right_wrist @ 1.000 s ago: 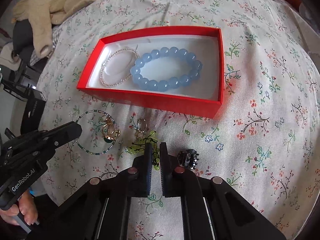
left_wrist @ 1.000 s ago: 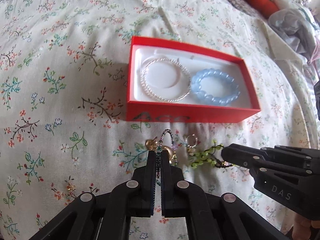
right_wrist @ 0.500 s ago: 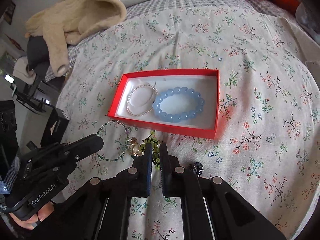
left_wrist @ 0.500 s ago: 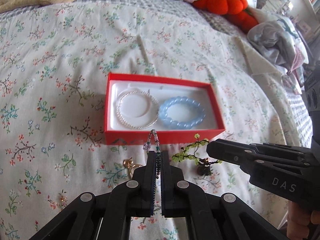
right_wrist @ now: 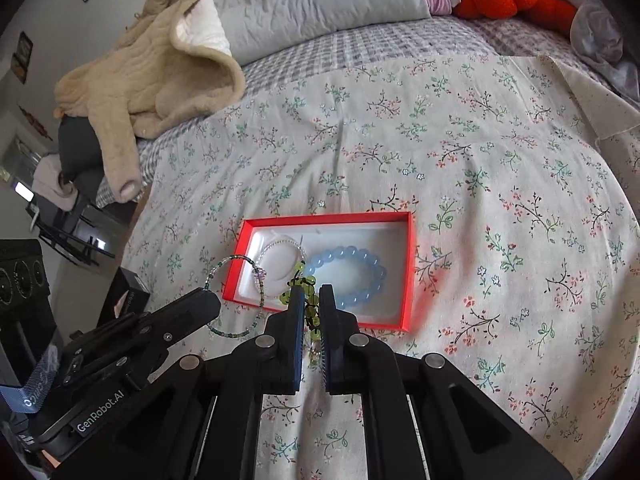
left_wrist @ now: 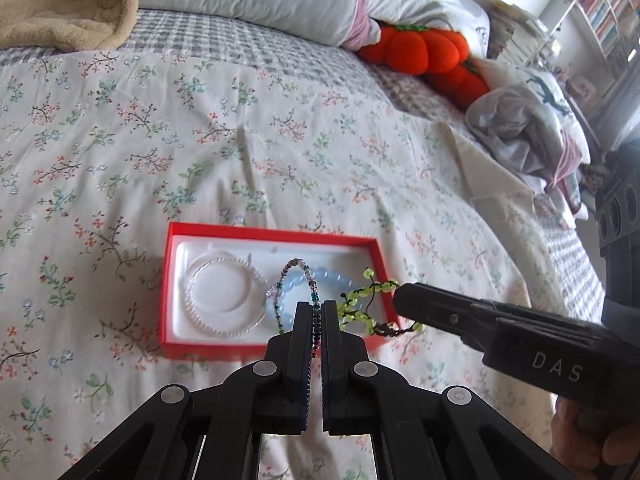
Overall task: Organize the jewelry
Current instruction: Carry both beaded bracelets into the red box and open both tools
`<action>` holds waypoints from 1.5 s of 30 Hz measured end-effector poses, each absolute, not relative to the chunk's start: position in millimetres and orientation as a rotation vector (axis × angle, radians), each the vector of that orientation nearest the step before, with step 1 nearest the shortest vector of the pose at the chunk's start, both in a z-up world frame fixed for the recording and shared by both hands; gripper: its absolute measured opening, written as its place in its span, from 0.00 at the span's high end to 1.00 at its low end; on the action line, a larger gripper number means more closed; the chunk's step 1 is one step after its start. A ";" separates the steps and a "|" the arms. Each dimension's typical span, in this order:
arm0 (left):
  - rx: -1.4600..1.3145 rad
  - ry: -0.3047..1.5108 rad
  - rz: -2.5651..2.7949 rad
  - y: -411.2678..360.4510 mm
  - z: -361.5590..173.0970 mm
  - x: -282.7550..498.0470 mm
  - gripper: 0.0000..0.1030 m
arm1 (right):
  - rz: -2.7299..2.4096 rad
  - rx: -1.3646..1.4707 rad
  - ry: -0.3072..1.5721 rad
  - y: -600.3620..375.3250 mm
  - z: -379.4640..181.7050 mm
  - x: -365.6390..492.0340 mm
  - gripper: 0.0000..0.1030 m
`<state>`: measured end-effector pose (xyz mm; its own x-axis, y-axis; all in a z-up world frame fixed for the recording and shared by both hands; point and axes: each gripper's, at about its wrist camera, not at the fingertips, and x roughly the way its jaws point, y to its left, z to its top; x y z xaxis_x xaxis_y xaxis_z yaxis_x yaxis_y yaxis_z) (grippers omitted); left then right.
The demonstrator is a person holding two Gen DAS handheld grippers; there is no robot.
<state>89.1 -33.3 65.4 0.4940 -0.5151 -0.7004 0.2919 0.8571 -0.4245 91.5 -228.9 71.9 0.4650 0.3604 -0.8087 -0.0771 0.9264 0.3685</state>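
Note:
A red box (left_wrist: 172, 280) with a white lining lies on the floral bedspread; it also shows in the right wrist view (right_wrist: 406, 280). In it lie a thin silver bracelet (left_wrist: 224, 300) and a blue bead bracelet (right_wrist: 352, 276). My left gripper (left_wrist: 316, 312) is shut on a multicoloured beaded bracelet (left_wrist: 302, 270) and holds it in the air over the box's near edge. My right gripper (right_wrist: 310, 300) is shut on a green bead bracelet (right_wrist: 304, 280), also raised, just right of the left one (left_wrist: 364, 308).
A beige quilted jacket (right_wrist: 152, 64) and grey pillows (right_wrist: 320, 0) lie at the head of the bed. Orange plush pumpkins (left_wrist: 428, 52) and crumpled clothes (left_wrist: 528, 128) are at the far right. The bed's left edge drops to dark furniture (right_wrist: 24, 280).
Both grippers have lifted off the bedspread, each carrying its bracelet, and now hold them over the red box's near side. The small pieces left on the bedspread are out of sight.

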 end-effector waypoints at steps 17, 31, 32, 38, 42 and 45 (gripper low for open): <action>-0.239 0.983 -0.321 -26.1 12.1 130.2 1.00 | 0.286 0.306 1.094 -223.3 46.5 122.8 0.93; -0.130 1.040 -0.235 -25.5 -1.6 131.2 0.94 | 0.215 0.262 1.128 -224.6 24.7 134.2 0.91; -0.127 1.042 -0.233 -25.5 -1.0 130.3 0.82 | 0.217 0.267 1.130 -225.8 25.3 134.7 0.88; -0.117 1.021 -0.241 -24.7 7.9 122.5 0.62 | 0.216 0.269 1.106 -232.6 36.0 129.4 0.67; -0.102 1.018 -0.247 -25.2 12.8 114.9 0.56 | 0.218 0.251 1.102 -234.1 42.2 122.4 0.66; -0.087 1.005 -0.247 -24.6 17.6 107.8 0.49 | 0.215 0.227 1.102 -234.4 45.9 116.6 0.65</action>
